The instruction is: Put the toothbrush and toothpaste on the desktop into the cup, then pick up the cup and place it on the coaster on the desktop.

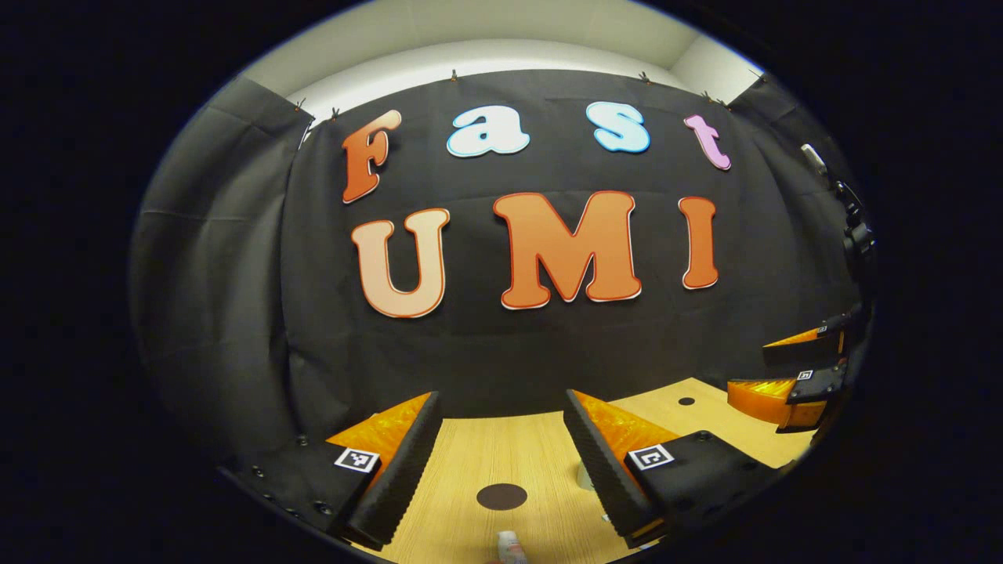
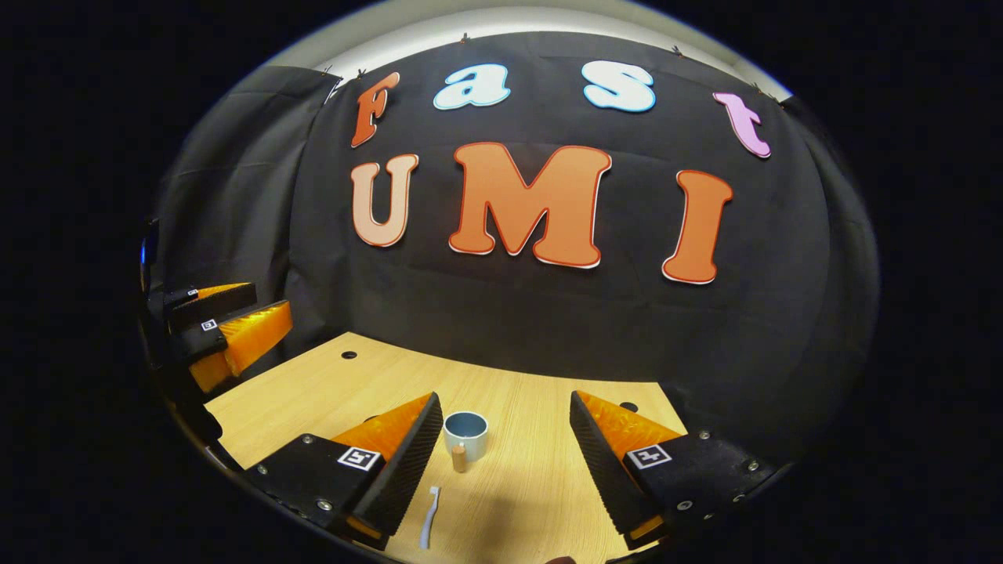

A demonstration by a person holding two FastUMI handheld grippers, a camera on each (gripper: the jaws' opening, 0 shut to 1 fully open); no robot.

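Left tongs (image 1: 501, 462) spread wide, right tongs (image 2: 505, 458) likewise (both empty), cup (image 2: 465, 433) seemingly untouched

No legible text; tool (image 2: 501, 462) tag patterns unreadable.

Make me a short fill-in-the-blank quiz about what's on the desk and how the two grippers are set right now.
1. In the right gripper view, the cup stands ___ on the desk.
2. The toothbrush lies on the desk, ___ the cup.
3. The left gripper and the right gripper both have their jaws ___.
4. In the left gripper view, the dark round coaster has ___ on it.

Missing words: upright; outside; open; nothing
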